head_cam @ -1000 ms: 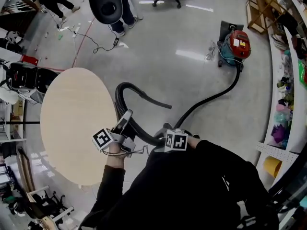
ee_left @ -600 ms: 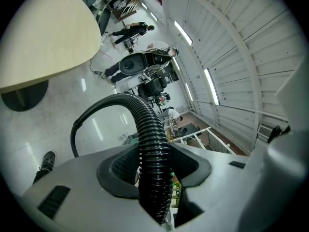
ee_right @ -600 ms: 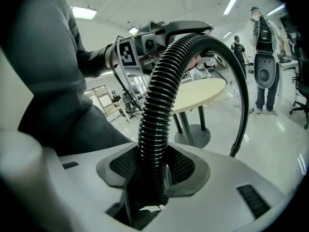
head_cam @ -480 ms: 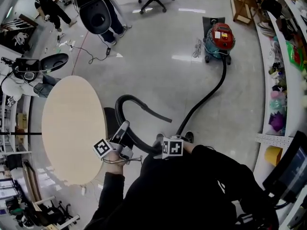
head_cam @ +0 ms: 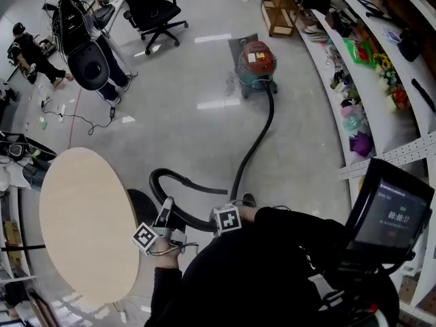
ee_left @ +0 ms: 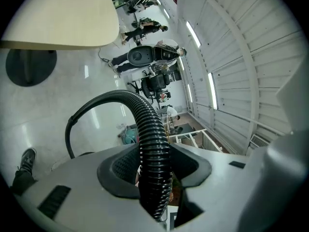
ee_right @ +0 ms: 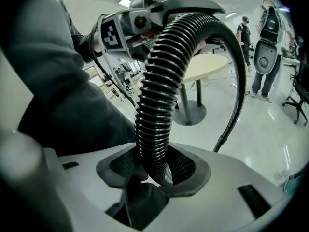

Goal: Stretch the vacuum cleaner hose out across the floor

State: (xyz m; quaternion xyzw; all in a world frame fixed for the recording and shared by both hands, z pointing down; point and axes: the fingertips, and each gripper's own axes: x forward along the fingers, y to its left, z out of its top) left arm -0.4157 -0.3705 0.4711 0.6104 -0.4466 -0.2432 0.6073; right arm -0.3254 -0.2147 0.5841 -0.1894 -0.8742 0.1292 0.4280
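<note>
Hose (head_cam: 253, 151) runs over the floor (head_cam: 204, 114) from the vacuum (head_cam: 257, 61), which stands at 12 o'clock in the head view. It curves gently down toward 6 o'clock, reaching the two grippers near the picture's centre. The right gripper (ee_right: 153, 170) takes it first: its jaws have just been closing, and the ribbed hose sits between them with the pads against its sides. From there the hose climbs toward 12 o'clock in the right gripper view and meets the other gripper at about 11 o'clock. It then arches over to 3 o'clock, where it thins to a smooth tube hanging down. The left gripper (ee_left: 154, 175) is clamped on the hose too, a pad pressing on each side. In the left gripper view the hose rises from the jaws to 12 o'clock, bends across to 9 o'clock and drops as the smooth tube. In the head view this free part makes a loop at 9 o'clock from the hands, its end pointing toward 3 o'clock. A round table (head_cam: 82, 223) lies at 8 o'clock, just beside the loop. A shoe (head_cam: 246, 199) shows just beside the hose at the centre. A chair (head_cam: 153, 9) stands at 11 o'clock, and a person (head_cam: 92, 60) at 10 o'clock, both well apart from the hose.
</note>
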